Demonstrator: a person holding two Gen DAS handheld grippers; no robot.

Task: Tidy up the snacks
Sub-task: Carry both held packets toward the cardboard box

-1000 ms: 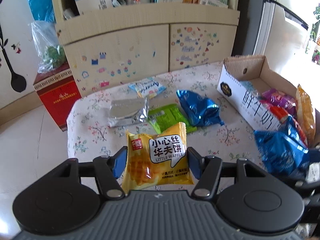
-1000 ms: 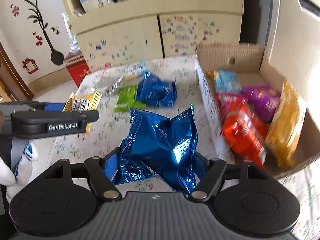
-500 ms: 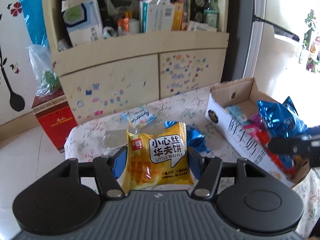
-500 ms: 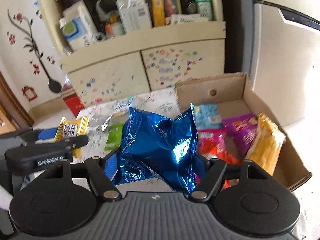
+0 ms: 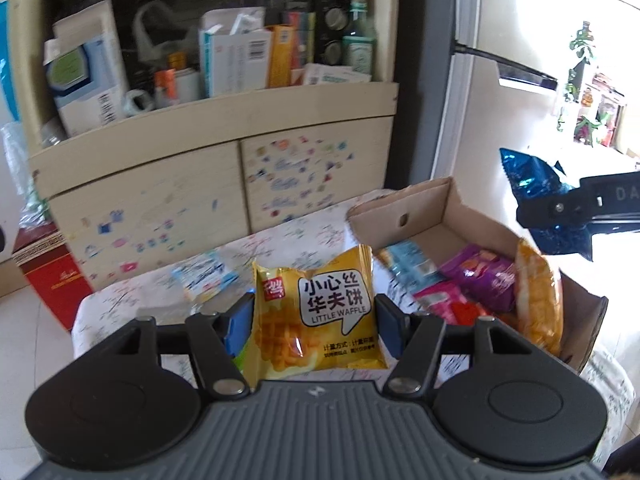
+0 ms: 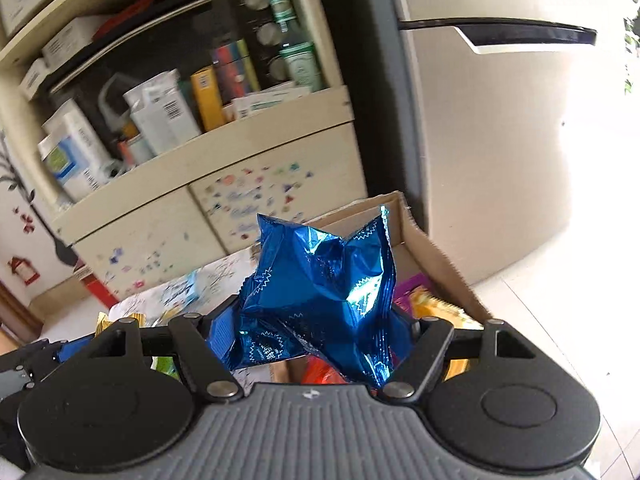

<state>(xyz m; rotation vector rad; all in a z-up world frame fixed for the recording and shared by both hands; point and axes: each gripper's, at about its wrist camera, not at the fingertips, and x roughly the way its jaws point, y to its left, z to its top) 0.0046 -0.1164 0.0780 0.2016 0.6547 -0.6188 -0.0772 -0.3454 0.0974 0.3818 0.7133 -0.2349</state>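
Left hand-held gripper (image 5: pixel 314 328) clamps one yellow waffle packet (image 5: pixel 316 316) above the floral-cloth surface (image 5: pixel 280 240); right hand-held gripper (image 6: pixel 316 336) pinches one crinkled blue foil bag (image 6: pixel 320 288) over the open cardboard box (image 5: pixel 452 208), four packets inside.

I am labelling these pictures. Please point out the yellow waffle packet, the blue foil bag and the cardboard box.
yellow waffle packet (image 5: pixel 316 312): left wrist view, its printed front.
blue foil bag (image 6: pixel 320 292): right wrist view, its crumpled middle.
cardboard box (image 5: pixel 404 210): left wrist view, its back wall.
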